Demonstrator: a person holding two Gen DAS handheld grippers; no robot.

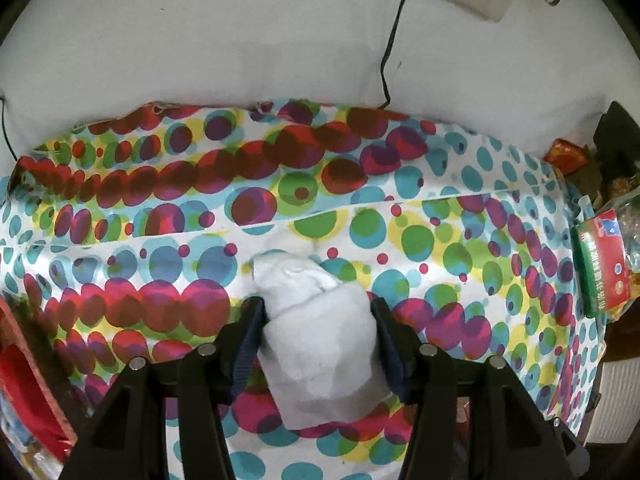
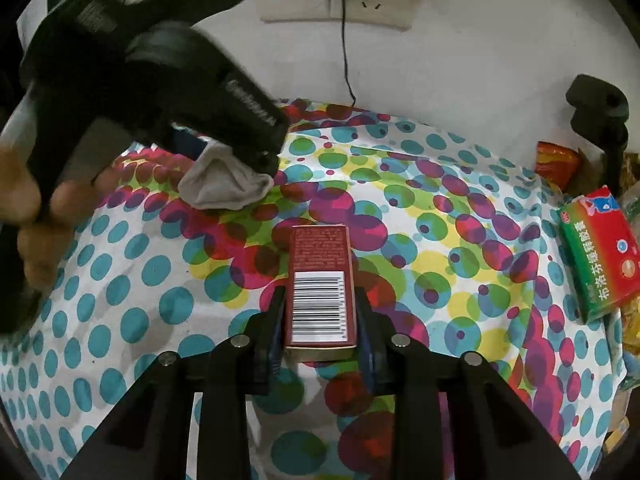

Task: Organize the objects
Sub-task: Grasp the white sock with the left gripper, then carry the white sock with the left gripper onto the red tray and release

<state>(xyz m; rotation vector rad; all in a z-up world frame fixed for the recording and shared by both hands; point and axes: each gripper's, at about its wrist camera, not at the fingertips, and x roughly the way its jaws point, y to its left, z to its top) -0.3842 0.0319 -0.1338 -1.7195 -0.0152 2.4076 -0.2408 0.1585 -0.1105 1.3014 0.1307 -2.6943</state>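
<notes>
Left wrist view: the left gripper (image 1: 318,312) points steeply down at a cloth printed with overlapping red, green, teal and yellow dots (image 1: 460,248), which serves as the landmark here. A rolled white fabric bundle, sock-like (image 1: 320,336), sits between the two black fingers with blue pads, above the middle of the cloth. The jaws stand wide, and both pads look to be touching the bundle's sides, though whether they press on it I cannot tell. At the cloth's right edge lies a green and red cardboard box with printed characters (image 1: 600,264). A black cable (image 1: 394,36) runs down the white wall (image 1: 200,40) to the cloth's far edge.

Right wrist view: the right gripper (image 2: 320,312) is closed narrowly on a dark red cardboard box with a white barcode label (image 2: 320,292), held above the middle of the cloth (image 2: 140,280). Over the cloth's far left part, a person's hand (image 2: 36,208) holds the left gripper (image 2: 224,152), with the pale bundle (image 2: 224,184) at its tip. The green and red box (image 2: 600,252) rests at the cloth's right edge. A white wall socket (image 2: 372,0) is above the cloth's far edge.
</notes>
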